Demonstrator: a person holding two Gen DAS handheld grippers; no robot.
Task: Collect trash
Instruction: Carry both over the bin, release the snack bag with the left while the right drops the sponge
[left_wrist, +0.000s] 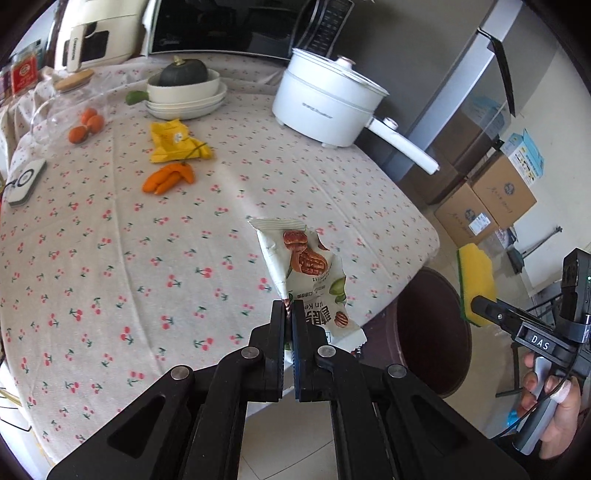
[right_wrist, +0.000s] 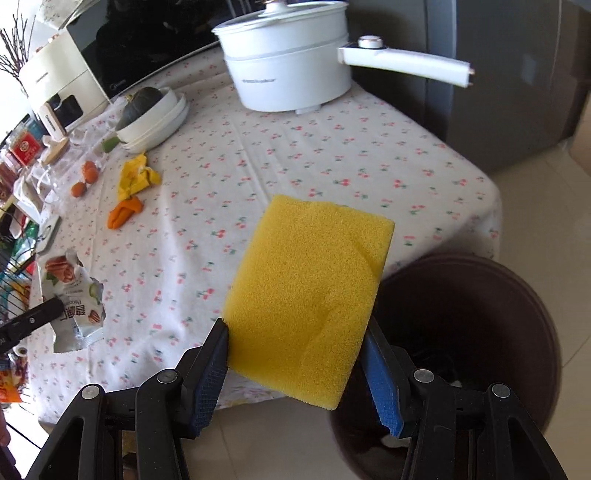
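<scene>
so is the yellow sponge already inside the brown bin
No, the yellow sponge is clamped between the right tool's pads, above the table edge beside the brown bin.

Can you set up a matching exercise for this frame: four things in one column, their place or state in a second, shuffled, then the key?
Things
1. snack wrapper
2. yellow sponge
3. dark squash
4. orange peel

Place or state
A. lying loose on the cherry-print tablecloth
B. sitting in a white bowl
C. pinched in the left hand-held gripper
D. clamped between the blue pads of the right hand-held gripper

Pairs: 1-C, 2-D, 3-B, 4-A
</scene>
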